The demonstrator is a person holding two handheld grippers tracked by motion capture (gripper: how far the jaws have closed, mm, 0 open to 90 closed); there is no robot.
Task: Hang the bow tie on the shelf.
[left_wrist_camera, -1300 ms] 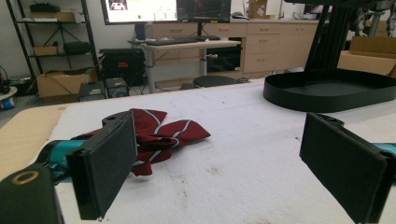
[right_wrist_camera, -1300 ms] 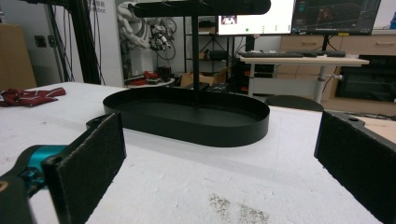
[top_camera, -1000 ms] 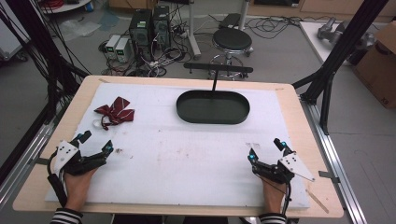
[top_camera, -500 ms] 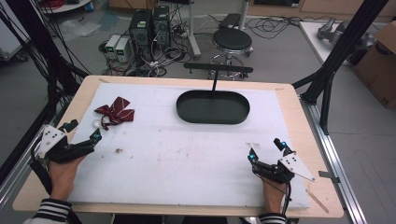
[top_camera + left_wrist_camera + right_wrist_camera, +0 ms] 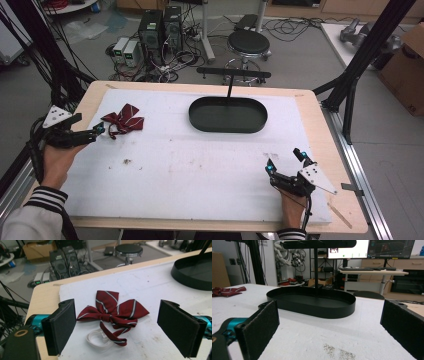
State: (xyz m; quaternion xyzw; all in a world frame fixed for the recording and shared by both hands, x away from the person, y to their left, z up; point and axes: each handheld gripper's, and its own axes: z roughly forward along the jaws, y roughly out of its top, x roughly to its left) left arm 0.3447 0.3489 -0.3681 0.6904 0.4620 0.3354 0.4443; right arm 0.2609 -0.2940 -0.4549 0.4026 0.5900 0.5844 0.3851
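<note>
At the left edge of the white mat (image 5: 200, 170), the left gripper (image 5: 98, 131) hangs with its jaws spread wide, just short of a dark red striped bow tie (image 5: 123, 120) lying flat. Far of centre stands a black oval tray (image 5: 228, 115). Near right, the right gripper (image 5: 285, 161) rests, jaws also wide, holding nothing.

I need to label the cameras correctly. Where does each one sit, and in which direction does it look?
High view: above the person's side, facing forward and down on the table; both forearms enter from below.
Left gripper view: on the left gripper, looking along its open jaws at the bow tie.
Right gripper view: on the right gripper, looking low across the table at the black tray.
All three share the tray and bow tie.
</note>
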